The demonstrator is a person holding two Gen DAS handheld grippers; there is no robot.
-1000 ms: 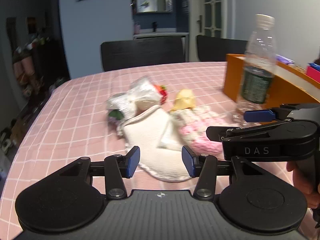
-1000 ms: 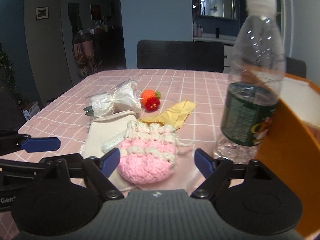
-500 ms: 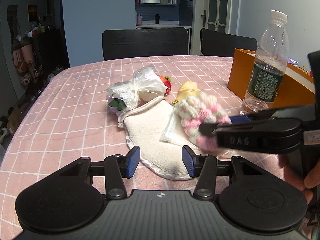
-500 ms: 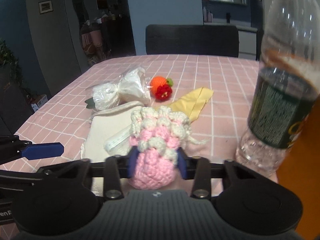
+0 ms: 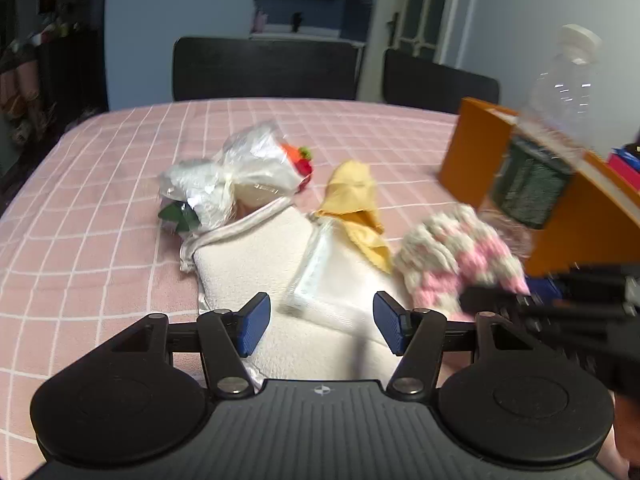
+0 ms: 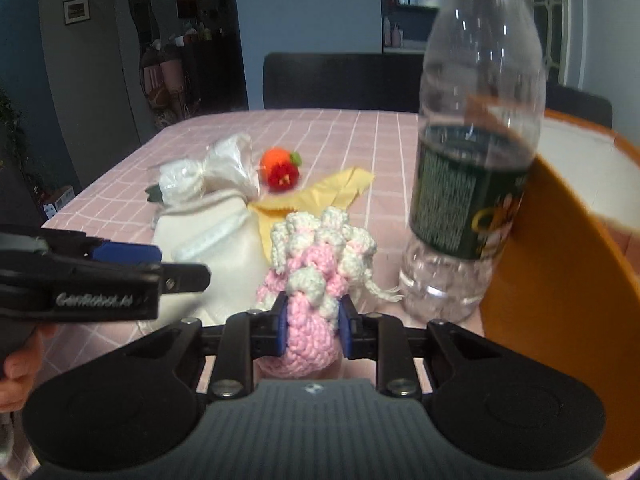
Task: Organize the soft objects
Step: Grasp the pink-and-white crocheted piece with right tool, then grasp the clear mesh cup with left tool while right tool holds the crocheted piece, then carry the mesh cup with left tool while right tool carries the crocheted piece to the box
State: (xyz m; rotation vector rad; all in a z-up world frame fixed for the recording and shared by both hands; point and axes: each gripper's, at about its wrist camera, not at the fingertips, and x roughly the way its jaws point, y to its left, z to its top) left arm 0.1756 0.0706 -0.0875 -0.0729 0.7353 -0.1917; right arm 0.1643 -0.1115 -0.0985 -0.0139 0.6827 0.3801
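A crocheted pouch (image 6: 316, 280) in pink and white, ruffled at its mouth, is gripped by the right tool (image 6: 313, 330). The left tool (image 5: 322, 328) is held spread, nothing between its fingers, above a white cloth (image 5: 256, 256) on the desk (image 5: 100, 184).

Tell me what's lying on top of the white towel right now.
A small clear packet lies on the white towel, and the yellow cloth overlaps its far edge. Whatever is beneath the towel is covered.
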